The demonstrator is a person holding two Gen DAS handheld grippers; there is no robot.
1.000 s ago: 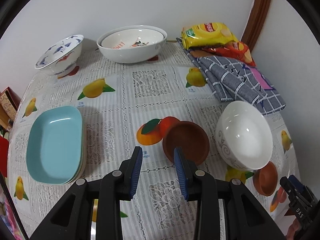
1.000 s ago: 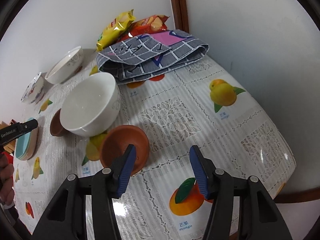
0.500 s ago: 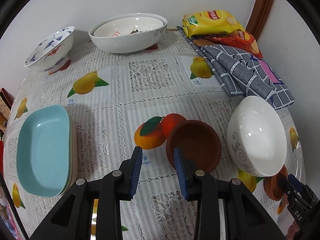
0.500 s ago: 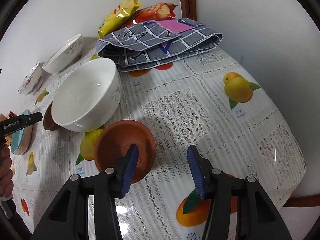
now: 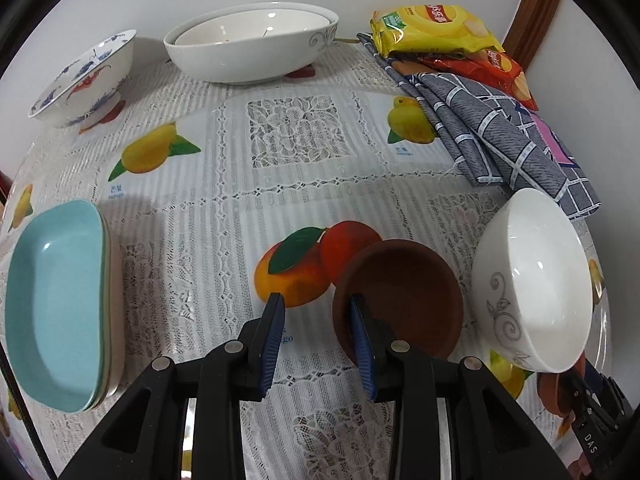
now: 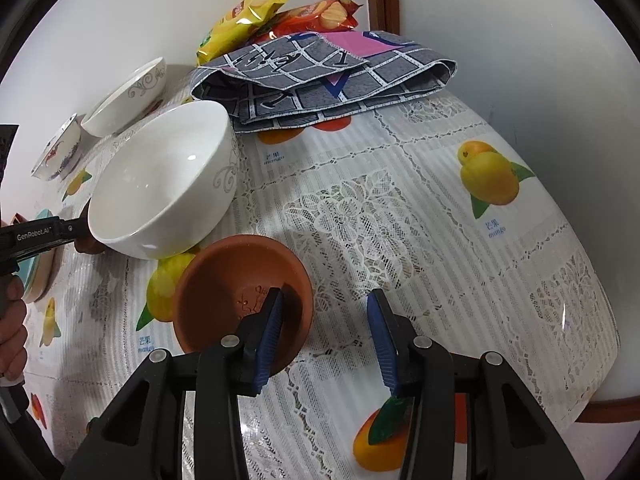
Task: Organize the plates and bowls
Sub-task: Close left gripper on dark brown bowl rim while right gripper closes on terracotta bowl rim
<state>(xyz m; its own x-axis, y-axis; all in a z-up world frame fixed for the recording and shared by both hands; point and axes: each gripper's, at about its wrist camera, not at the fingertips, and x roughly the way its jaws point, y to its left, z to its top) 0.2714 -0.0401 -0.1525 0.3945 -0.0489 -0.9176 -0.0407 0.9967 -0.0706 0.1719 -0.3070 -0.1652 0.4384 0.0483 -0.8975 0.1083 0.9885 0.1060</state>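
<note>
Closing right gripper [image 6: 326,328] straddles brown saucer [image 6: 240,292] rim, pads not pressing; left gripper [image 5: 316,336] spread over second saucer [image 5: 404,300] rim. Risk: shallow rim bite, saucer slips, knocks white bowl [image 6: 160,188].

Open counter [image 5: 224,184] runs down the middle, between the stacked teal dishes [image 5: 56,304] and the dark brown saucer [image 5: 404,296]. The white bowl [image 5: 536,280] crowds that saucer, possibly touching. Folded cloth [image 6: 320,76] blocks the far corner; beyond the terracotta saucer [image 6: 236,288] lies bare counter.
</note>
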